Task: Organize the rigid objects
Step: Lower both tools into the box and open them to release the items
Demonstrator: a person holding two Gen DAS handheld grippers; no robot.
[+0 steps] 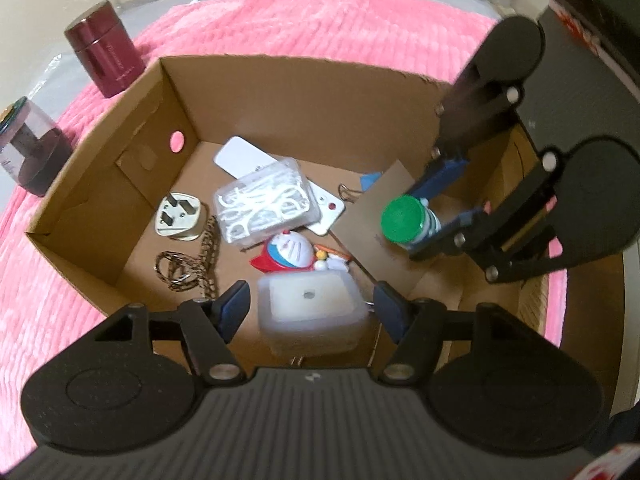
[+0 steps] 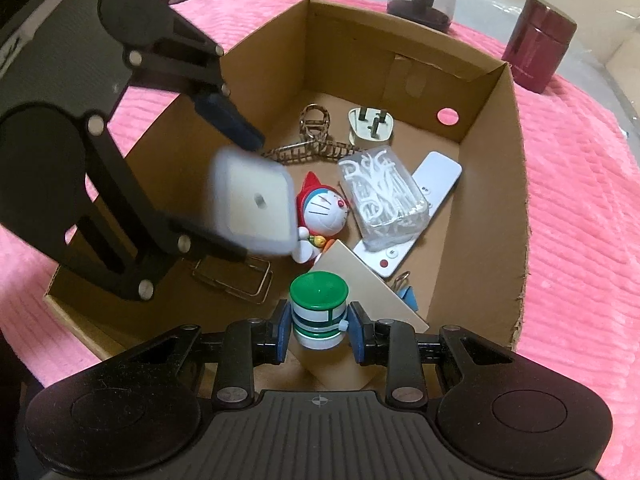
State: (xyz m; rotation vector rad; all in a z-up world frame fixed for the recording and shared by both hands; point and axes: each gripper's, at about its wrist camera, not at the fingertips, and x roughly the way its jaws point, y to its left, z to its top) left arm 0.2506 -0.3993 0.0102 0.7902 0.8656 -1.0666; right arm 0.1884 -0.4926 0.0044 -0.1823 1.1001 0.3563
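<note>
Jaws of the left gripper (image 1: 310, 306) stand partly apart around a translucent plastic case (image 1: 310, 312); whether the pads press it is unclear, since that part of the view is blurred. Right gripper (image 2: 320, 330) jaws clamp a green-capped bottle (image 2: 319, 304). Both items hang over the cardboard box (image 1: 96, 168). Inside already: floss-pick box (image 1: 266, 204), Doraemon figure (image 1: 290, 254), plug adapter (image 1: 180, 216), white remote (image 2: 420, 200), patterned strap (image 1: 192, 264), binder clips. Remaining outside, on the pink bedcover (image 1: 280, 20): maroon canister (image 1: 105, 64) and a clear-bodied pencil sharpener (image 1: 30, 148).
</note>
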